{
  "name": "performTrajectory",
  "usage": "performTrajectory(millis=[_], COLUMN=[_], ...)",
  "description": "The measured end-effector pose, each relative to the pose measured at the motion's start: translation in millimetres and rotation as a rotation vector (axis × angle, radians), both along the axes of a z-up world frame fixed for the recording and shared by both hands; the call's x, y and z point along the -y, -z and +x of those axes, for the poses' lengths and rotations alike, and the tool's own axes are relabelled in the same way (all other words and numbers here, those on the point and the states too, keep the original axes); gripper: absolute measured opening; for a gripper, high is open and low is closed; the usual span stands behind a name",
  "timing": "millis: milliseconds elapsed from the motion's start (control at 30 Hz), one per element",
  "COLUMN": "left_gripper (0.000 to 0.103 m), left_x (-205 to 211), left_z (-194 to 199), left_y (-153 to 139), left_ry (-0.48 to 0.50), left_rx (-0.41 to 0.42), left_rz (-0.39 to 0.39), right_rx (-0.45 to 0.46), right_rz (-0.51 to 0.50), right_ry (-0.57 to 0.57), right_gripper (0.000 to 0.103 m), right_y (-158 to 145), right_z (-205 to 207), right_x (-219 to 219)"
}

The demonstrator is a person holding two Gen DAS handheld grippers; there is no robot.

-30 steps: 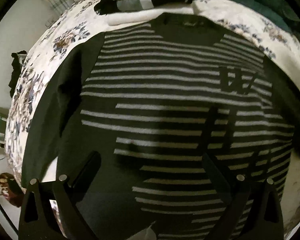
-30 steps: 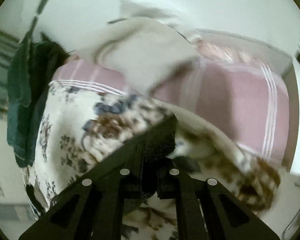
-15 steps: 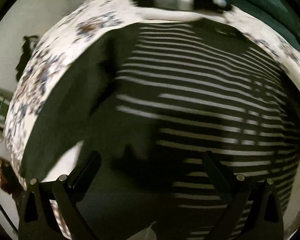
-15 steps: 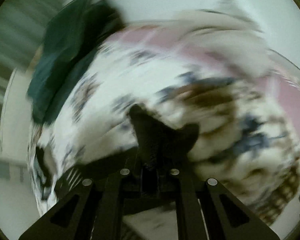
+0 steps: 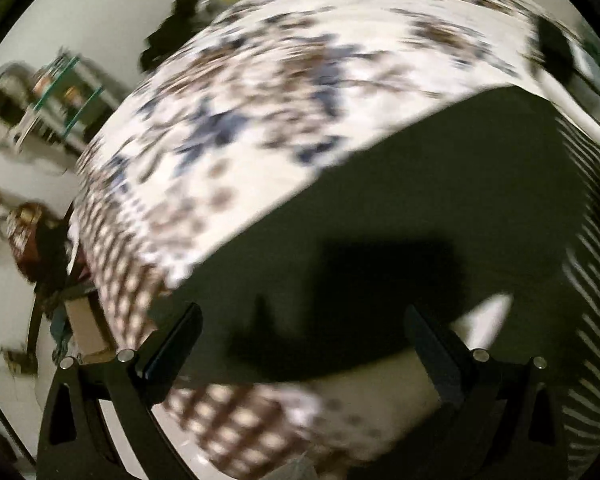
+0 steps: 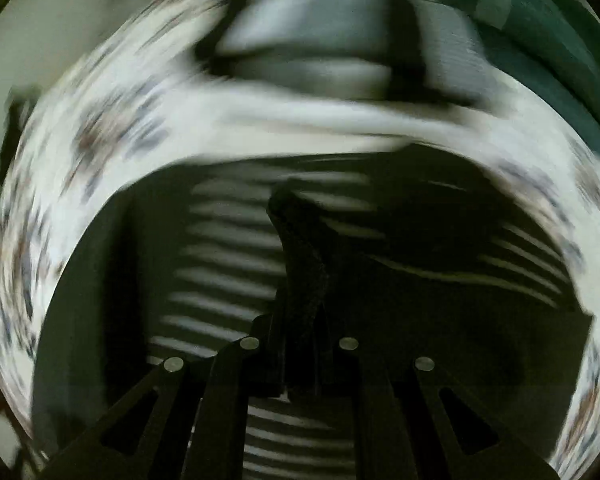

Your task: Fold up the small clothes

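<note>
- My left gripper (image 5: pixel 300 332) is open, with nothing between its fingers, just above a dark sleeve of the striped sweater (image 5: pixel 440 208).
- My right gripper (image 6: pixel 300 320) pinches a dark fold of that sweater.
- The sweater lies on the flowery bed (image 5: pixel 260 100).
- Both pictures are blurry, and the folded clothes (image 6: pixel 320 56) behind are hard to make out.

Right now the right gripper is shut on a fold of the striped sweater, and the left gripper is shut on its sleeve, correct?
Only partly. The left gripper is open, holding nothing above the dark sleeve, per the left wrist view. The right gripper is indeed shut on the striped sweater.
</note>
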State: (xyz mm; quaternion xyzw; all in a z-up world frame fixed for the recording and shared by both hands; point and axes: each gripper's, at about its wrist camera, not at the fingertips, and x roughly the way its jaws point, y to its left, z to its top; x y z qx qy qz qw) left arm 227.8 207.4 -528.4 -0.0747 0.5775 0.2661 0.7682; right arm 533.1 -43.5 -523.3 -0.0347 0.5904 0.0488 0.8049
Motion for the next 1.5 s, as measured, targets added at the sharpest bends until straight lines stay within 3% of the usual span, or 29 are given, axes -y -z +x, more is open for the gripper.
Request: performTrajectory(millis=[100,167,300,367,433,467,533,633,700,767,800,833,867,900,1067,1167,1333,1433,1500], left_gripper=[0.103,0.103,0.103,0.103,0.103,0.103,0.103,0.101,0.099,0.095,0.078,0.054,0.037,0.007,0.004,0.004,0.004,0.005,0.006], left_x=[-37,-56,-85,-98,-112,-121,-130,-140,-141,-139,-136,-133,-131,-130,-157,-196,-265,-283,-290], left_z=[-17,-28,-42,-48,-54,-59,-64,-66,-66,-65,-64,-63,-63,-62,-56,-42,-4,21,33], left_y=[6,11,20,23,25,28,36,62,77,82,80,75,69,61,2,-22,-20,-1,8], left_ry=[-0.067,-0.097,-0.145,-0.160,-0.188,-0.209,-0.234,-0.253,-0.264,-0.262,-0.258,-0.252,-0.244,-0.231,-0.215,-0.231,-0.284,-0.273,-0.316], left_rx=[-0.011,-0.017,-0.021,-0.009,0.012,0.029,0.040,0.028,0.012,0.027,0.040,0.045,0.053,0.067,0.213,0.277,0.323,0.303,0.272], left_rz=[0.005,0.004,-0.021,-0.069,-0.137,-0.187,-0.271,-0.437,-0.470,-0.451,-0.419,-0.384,-0.369,-0.361,-0.365,-0.320,-0.272,-0.268,-0.251], right_rx=[-0.002,-0.014,-0.051,-0.103,-0.196,-0.217,-0.217,-0.237,-0.256,-0.288,-0.302,-0.320,-0.335,-0.341,-0.340,-0.319,-0.286,-0.257,-0.250], right_rz=[-0.046,-0.079,-0.110,-0.028,0.144,0.246,0.358,0.377,0.367,0.350,0.346,0.338,0.325,0.317,0.269,0.251,0.272,0.285,0.302], right_ry=[-0.097,-0.128,-0.146,-0.137,-0.080,-0.026,0.080,0.199,0.263,0.324,0.339,0.353,0.366,0.370,0.340,0.297,0.260,0.263,0.275], right_gripper=[0.009,0.009,0.009,0.021,0.059,0.066,0.069,0.070,0.070,0.070,0.070,0.070,0.070,0.070,0.070,0.070,0.070,0.070,0.070], right_y=[23,35,51,44,32,23,6,-4,-2,7,14,17,22,29,37,34,27,25,27], right_z=[-9,-15,-28,-30,-40,-51,-74,-99,-114,-134,-133,-139,-144,-138,-145,-139,-111,-89,-74], right_x=[-88,-115,-124,-114,-92,-73,-31,33,62,85,88,100,106,111,92,70,41,27,18])
